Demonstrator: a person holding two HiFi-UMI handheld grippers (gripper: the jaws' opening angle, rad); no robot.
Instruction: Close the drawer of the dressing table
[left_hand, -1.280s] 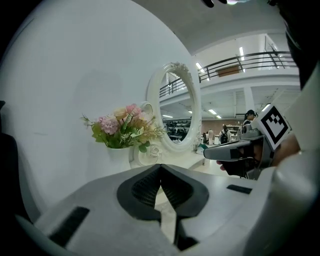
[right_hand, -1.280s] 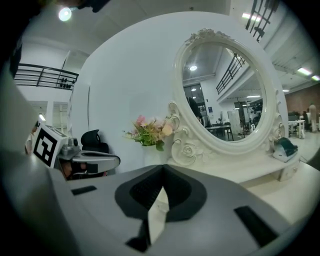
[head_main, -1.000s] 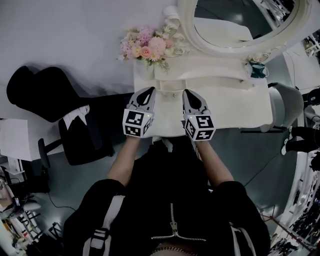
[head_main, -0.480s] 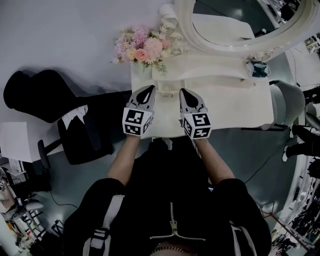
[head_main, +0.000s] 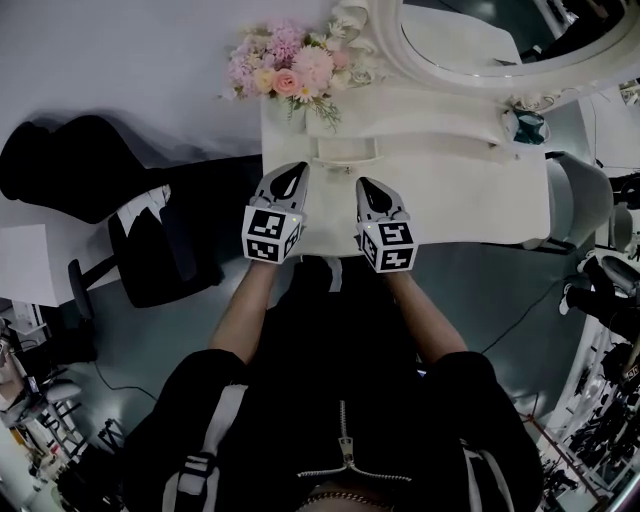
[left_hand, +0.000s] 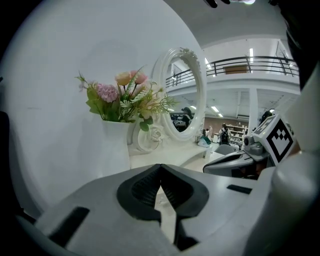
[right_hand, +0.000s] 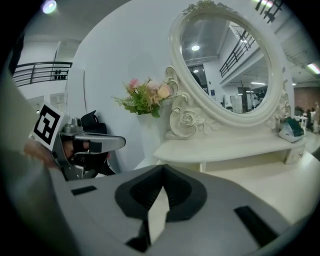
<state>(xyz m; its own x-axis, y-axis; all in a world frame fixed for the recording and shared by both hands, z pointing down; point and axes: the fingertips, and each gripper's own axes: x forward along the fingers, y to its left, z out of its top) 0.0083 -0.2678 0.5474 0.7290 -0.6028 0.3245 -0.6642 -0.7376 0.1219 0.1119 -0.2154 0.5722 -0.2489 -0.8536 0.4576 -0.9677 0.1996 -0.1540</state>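
Observation:
The white dressing table (head_main: 470, 200) fills the upper middle of the head view. A small drawer front (head_main: 345, 150) with a handle shows under its raised back shelf, seemingly pulled out a little. My left gripper (head_main: 298, 170) and right gripper (head_main: 362, 183) hover side by side over the table's front part, pointing at that shelf. Both are shut and hold nothing. In the left gripper view the left gripper's (left_hand: 160, 166) tips meet, and the right gripper (left_hand: 235, 162) is alongside. In the right gripper view the right gripper (right_hand: 162, 167) faces the shelf (right_hand: 225, 147).
A vase of pink flowers (head_main: 285, 75) stands at the table's back left, beside the oval mirror (head_main: 480, 40). A small teal object (head_main: 527, 127) sits at the back right. A black chair (head_main: 150, 250) is left of the table, a grey seat (head_main: 585, 200) right.
Both grippers have sunk lower over the table's front part, staying side by side with their jaws shut. The head view has shifted, so the table sits higher in the picture.

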